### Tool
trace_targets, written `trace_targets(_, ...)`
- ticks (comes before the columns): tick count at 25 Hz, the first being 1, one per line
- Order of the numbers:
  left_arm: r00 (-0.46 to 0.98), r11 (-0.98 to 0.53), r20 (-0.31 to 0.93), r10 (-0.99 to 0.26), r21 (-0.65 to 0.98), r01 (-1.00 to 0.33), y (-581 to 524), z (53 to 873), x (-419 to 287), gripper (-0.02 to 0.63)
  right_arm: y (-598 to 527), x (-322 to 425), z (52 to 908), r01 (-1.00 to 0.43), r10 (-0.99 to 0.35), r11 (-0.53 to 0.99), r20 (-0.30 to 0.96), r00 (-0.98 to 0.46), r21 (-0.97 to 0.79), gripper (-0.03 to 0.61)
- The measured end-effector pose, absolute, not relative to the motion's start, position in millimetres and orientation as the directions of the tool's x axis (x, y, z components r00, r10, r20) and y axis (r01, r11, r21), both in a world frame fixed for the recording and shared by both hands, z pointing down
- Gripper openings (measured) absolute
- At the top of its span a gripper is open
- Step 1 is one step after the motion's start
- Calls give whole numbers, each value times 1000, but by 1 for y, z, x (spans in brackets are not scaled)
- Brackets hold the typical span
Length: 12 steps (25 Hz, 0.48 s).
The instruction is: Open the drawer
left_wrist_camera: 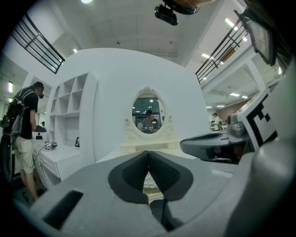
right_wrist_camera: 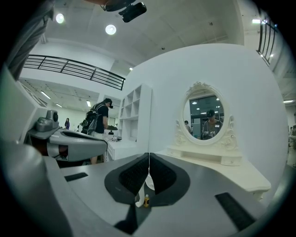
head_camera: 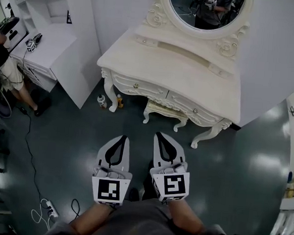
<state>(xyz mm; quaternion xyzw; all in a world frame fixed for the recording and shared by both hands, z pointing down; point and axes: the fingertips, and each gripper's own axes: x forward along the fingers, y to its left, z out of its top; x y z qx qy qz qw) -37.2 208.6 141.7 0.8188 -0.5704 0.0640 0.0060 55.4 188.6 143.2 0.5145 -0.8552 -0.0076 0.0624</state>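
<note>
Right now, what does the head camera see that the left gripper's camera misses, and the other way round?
Only the head view: the drawer knobs, the stool under the dressing table, two bottles and a power strip on the floor. Only the left gripper view: ceiling lights and a balcony railing. Both: the dressing table's top, its oval mirror, the left gripper and the right gripper, each shut with nothing between the jaws.

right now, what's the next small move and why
Probably carry both grippers forward toward the dressing table. The left gripper and right gripper are both shut and empty, over the floor well short of the table, and its drawers are closed, so nothing can be gripped yet.
</note>
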Motion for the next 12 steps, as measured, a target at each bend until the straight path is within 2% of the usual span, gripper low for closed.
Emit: trace_targets(12,297,-318,208,-932,-73,-945,102,174,2,15,80,96,182,-869,-856,495,166,-489,-6,14)
